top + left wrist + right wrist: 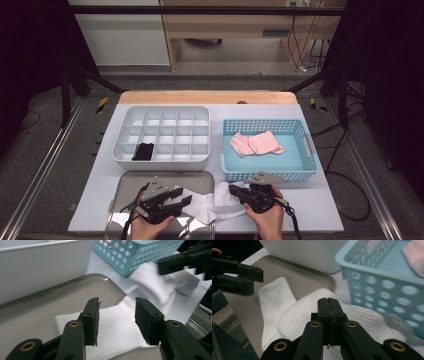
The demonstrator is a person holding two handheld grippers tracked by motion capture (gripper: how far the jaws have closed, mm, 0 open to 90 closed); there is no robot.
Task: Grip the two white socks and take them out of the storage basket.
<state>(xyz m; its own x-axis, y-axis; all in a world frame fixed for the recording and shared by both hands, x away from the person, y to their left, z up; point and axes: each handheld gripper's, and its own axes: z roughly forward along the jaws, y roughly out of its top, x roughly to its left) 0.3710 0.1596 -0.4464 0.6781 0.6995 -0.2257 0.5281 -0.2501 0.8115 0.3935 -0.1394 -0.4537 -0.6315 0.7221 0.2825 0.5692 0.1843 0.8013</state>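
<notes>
White covering spreads over the table [320, 210], with dark floor and a metal frame around it. On its near edge a white sock [212, 204] lies stretched sideways, one end on the steel tray [165, 178] and the rest trailing off the tray's right rim onto the table, just in front of the blue basket [270, 175].

The left gripper [182, 196] hovers over the sock's tray end with its jaws standing apart; in the left gripper view the ribbed fabric [115, 327] lies flat beneath the gap and the pads do not press on it. The right gripper [234, 190] sits at the sock's other end with its jaws fully together. In the right gripper view [329, 305] the tips lie against a raised fold of fabric [312, 307], but I cannot tell whether any cloth is actually pinched between them.

Further out, the basket holds pink socks [255, 143], and the white divided box [160, 159] behind the tray has a dark item [143, 151] in one near-left compartment.

The likely trouble: if the right jaws hold little or nothing, a pull would let the sock slip free. The left jaws, closing from above on flat fabric, could skid over it or bunch it against the slick tray.
</notes>
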